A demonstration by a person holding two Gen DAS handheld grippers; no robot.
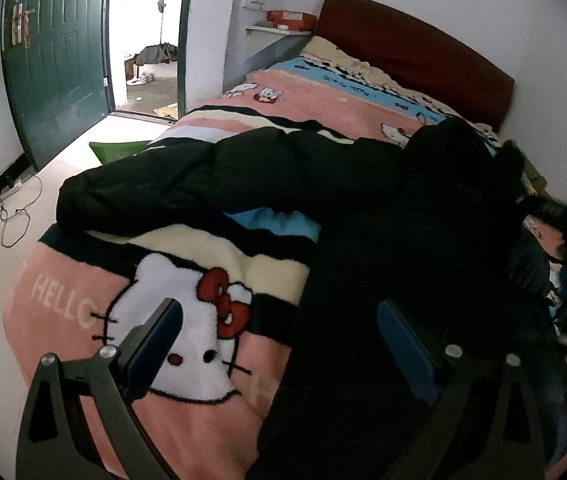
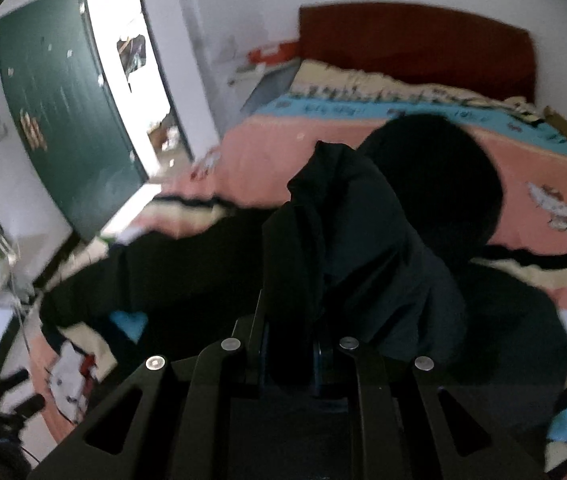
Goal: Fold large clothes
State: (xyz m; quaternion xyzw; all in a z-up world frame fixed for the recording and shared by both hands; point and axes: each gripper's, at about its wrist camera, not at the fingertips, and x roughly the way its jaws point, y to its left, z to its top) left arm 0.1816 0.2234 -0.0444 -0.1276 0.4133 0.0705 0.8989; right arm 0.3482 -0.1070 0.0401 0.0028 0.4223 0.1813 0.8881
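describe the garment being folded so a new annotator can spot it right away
Start at the bed with the dark red headboard, covered by a pink cartoon-cat blanket. The black puffer coat sprawls across the blanket, one quilted sleeve stretching towards the green door, a bunch of its fabric clamped in the right gripper. It is the only dark, unpatterned thing on the bed.

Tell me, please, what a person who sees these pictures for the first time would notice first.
First comes the big black coat spread across the bed, one sleeve stretching toward the green door. Next is the pink blanket under it, with a white cartoon cat face near the foot of the bed. Close up, the right hand-held gripper is shut on a bunch of the coat, while the left hand-held gripper is open above the blanket.
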